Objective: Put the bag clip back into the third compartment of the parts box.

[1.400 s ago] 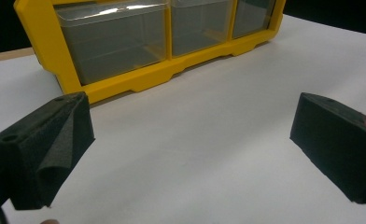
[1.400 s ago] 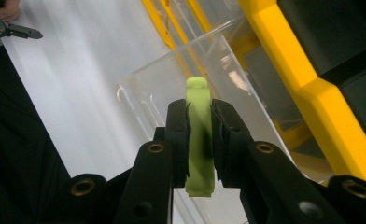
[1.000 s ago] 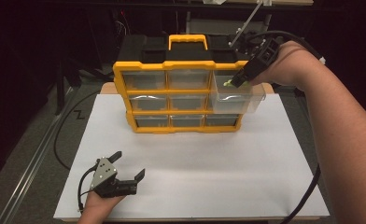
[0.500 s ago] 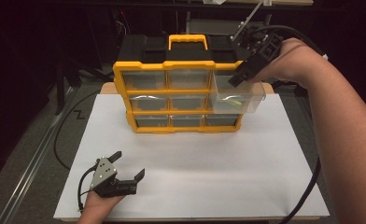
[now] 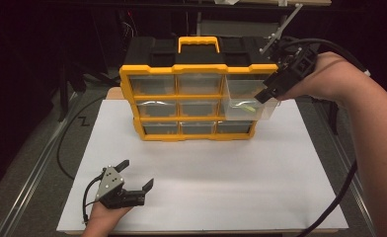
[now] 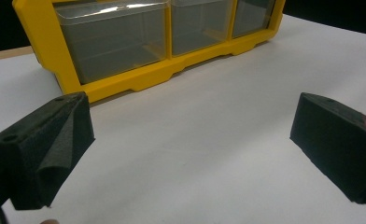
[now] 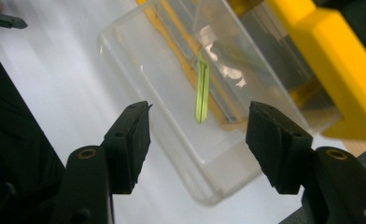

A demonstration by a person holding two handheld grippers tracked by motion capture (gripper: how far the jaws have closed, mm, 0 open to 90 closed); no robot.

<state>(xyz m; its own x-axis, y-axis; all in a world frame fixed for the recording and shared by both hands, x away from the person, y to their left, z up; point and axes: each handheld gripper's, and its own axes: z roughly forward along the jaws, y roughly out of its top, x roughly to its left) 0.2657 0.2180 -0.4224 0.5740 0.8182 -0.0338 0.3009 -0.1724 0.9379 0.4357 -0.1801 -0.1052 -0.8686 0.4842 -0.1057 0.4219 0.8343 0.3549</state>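
Yellow-framed plastic organiser cabinet [image 5: 191, 94] with clear drawers: upright at the far edge of the white table sheet [image 5: 206, 177].

Clear plastic drawer [image 7: 190, 107], right column: pulled out for access, a thin green strip [image 7: 201, 91] lying inside.

Right gripper [image 7: 197, 135]: above the drawer, jaws just opened, nothing between them.

Left gripper [image 5: 132, 177]: spread, idle, resting near the sheet's front edge.

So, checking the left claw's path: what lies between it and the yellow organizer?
Only bare white board; the left gripper view shows it between the left claw and organizer.
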